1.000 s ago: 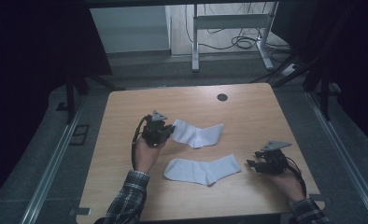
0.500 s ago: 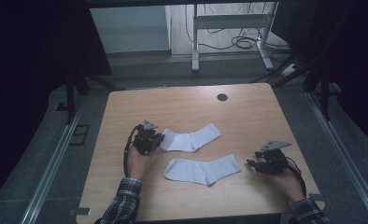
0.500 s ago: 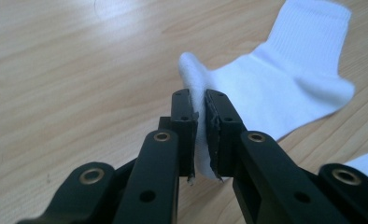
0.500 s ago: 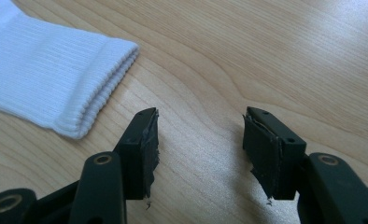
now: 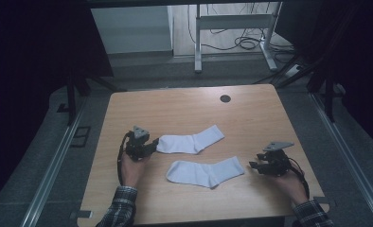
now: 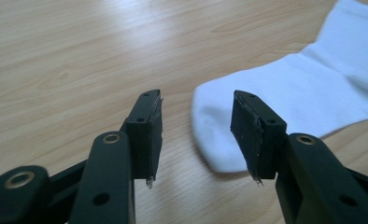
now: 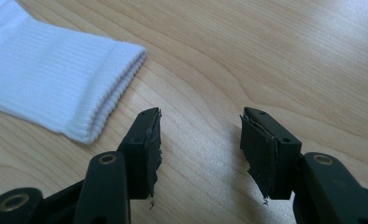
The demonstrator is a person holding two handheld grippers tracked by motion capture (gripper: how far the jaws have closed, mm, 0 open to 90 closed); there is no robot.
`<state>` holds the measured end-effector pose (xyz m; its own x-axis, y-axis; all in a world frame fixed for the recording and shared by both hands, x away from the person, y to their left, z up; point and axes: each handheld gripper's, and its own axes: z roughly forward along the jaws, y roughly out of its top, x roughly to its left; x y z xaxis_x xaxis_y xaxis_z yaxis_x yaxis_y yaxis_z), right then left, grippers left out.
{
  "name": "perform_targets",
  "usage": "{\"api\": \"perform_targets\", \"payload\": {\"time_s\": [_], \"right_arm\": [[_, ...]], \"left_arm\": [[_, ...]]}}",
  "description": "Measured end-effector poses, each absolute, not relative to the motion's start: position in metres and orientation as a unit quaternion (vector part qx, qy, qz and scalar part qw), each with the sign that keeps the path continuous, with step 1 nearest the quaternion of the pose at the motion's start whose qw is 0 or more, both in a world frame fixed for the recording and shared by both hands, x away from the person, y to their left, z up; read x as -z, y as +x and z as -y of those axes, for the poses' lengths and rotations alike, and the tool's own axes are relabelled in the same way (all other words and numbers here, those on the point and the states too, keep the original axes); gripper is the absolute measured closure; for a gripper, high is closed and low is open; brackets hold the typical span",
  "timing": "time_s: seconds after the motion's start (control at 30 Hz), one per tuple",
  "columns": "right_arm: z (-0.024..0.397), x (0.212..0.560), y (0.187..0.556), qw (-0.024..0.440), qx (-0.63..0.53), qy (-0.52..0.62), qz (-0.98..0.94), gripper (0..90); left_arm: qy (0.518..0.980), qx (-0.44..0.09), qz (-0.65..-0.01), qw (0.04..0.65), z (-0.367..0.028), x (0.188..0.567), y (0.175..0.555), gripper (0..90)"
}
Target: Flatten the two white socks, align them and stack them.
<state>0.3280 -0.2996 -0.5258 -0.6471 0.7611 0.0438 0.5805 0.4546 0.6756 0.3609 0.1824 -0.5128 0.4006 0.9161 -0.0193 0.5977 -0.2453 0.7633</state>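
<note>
Two white socks lie flat on the wooden table [image 5: 175,109]. The far sock [image 5: 191,141] points its toe left, at my left gripper [image 5: 152,145]. In the left gripper view that gripper [image 6: 196,116] has just been opening; the sock's toe [image 6: 303,88] lies on the table just past the jaws, partly behind the right one, and no pad presses on it. The near sock [image 5: 206,171] has its cuff toward my right gripper [image 5: 252,166]. In the right gripper view that gripper [image 7: 201,121] is open over bare wood, with the ribbed cuff [image 7: 46,74] to its upper left.
A small black round hole [image 5: 225,98] sits near the table's far edge. Beyond the table stand a metal frame's legs [image 5: 198,47] and cables on the floor. The person's plaid sleeves [image 5: 120,208] come in at the front edge.
The left gripper moved left and toward the person, drawing the far sock's toe along with it, then let the sock go and opened. The right hand stayed put.
</note>
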Motion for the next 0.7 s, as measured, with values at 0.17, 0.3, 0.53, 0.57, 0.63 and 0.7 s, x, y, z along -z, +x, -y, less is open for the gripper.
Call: {"api": "perform_targets", "payload": {"time_s": [0.17, 0.3, 0.53, 0.57, 0.63, 0.7], "right_arm": [[0.295, 0.521, 0.330, 0.135, -0.343, 0.397, -0.841, 49.3], [0.290, 0.515, 0.335, 0.135, -0.349, 0.397, -0.838, 50.9], [0.281, 0.503, 0.353, 0.127, -0.374, 0.416, -0.819, 55.2], [0.279, 0.502, 0.356, 0.125, -0.376, 0.419, -0.817, 55.2], [0.274, 0.501, 0.363, 0.117, -0.377, 0.423, -0.815, 55.1], [0.267, 0.502, 0.370, 0.115, -0.377, 0.425, -0.815, 53.9]], "left_arm": [[0.749, -0.220, -0.509, 0.362, -0.183, 0.524, 0.364, 54.1], [0.749, -0.220, -0.506, 0.367, -0.181, 0.526, 0.365, 53.9], [0.752, -0.219, -0.504, 0.364, -0.180, 0.532, 0.365, 53.7], [0.753, -0.218, -0.503, 0.364, -0.180, 0.533, 0.365, 54.0], [0.752, -0.215, -0.504, 0.367, -0.180, 0.533, 0.364, 54.5], [0.753, -0.215, -0.501, 0.367, -0.178, 0.533, 0.364, 55.2]]}}
